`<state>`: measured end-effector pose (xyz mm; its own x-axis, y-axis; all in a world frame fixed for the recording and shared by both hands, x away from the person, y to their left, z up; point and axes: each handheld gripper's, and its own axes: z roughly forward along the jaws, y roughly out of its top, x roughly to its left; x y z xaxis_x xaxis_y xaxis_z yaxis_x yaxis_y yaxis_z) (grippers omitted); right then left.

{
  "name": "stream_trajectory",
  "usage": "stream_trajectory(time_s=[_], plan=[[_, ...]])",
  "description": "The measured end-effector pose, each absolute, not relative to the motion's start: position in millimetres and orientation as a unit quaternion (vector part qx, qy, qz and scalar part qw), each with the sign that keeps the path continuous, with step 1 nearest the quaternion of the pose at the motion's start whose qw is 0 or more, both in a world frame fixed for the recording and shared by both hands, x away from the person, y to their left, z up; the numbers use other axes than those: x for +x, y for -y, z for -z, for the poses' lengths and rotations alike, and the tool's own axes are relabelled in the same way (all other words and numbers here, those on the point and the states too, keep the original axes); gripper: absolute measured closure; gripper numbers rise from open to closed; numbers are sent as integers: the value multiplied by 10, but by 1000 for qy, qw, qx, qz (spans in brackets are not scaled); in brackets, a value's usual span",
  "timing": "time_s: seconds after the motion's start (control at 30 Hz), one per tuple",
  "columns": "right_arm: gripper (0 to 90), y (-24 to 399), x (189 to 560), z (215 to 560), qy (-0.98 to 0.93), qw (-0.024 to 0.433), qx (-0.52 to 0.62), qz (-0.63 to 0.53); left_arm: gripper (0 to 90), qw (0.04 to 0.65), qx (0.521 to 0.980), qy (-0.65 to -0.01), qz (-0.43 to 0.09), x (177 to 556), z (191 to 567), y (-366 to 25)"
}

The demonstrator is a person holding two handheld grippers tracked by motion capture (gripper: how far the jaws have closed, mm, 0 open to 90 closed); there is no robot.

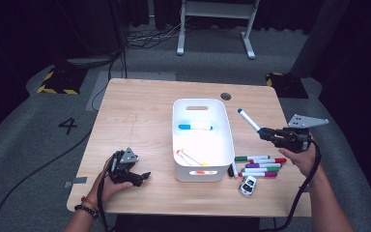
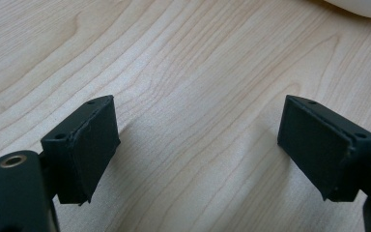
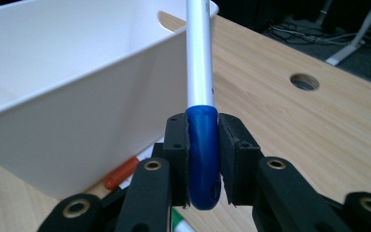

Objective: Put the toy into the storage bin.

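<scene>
Plainly found the right gripper (image 1: 265, 134) clamped on the blue-capped marker (image 1: 249, 120), pads pressed against both sides of the blue cap. Saw it held above the table (image 1: 140, 104), just off the right wall of the white bin (image 1: 228, 130), at or slightly above rim height.

Placed the bin to that gripper's left, close by. Judged a short sideways carry enough to bring the pen over the opening. Traced the marker's long white barrel up and away from the jaws toward the bin's far right corner. Looked along the jaws in the right gripper view and saw the barrel (image 3: 200, 72) pointing nearly straight ahead, with the bin's wall (image 3: 77, 96) just beside it.

Noted the right forearm coming in from the lower right, wrist roughly level, jaws aimed leftward. Found the left gripper (image 1: 142, 176) resting on the table well left of the bin, jaws wide apart over bare wood. Counted the right hand far the nearer. Spotted a row of markers (image 1: 261, 165) and a toy car (image 1: 247, 185) on the table below it.
</scene>
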<state>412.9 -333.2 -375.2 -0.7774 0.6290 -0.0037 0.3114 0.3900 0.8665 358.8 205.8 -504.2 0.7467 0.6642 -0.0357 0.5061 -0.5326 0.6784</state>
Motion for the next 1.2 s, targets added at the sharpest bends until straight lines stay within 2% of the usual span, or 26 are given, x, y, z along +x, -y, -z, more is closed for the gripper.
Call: stream_trajectory(time_s=[0.47,1.2], plan=[[751,2815,3930,3421,-840,152,208,-477,147,347,868,-337,-114,3588,5042,-2057],[751,1843,3941,3448,-912,95,103,-386,147,347,868,-337,-115,3589,5041,-2058]])
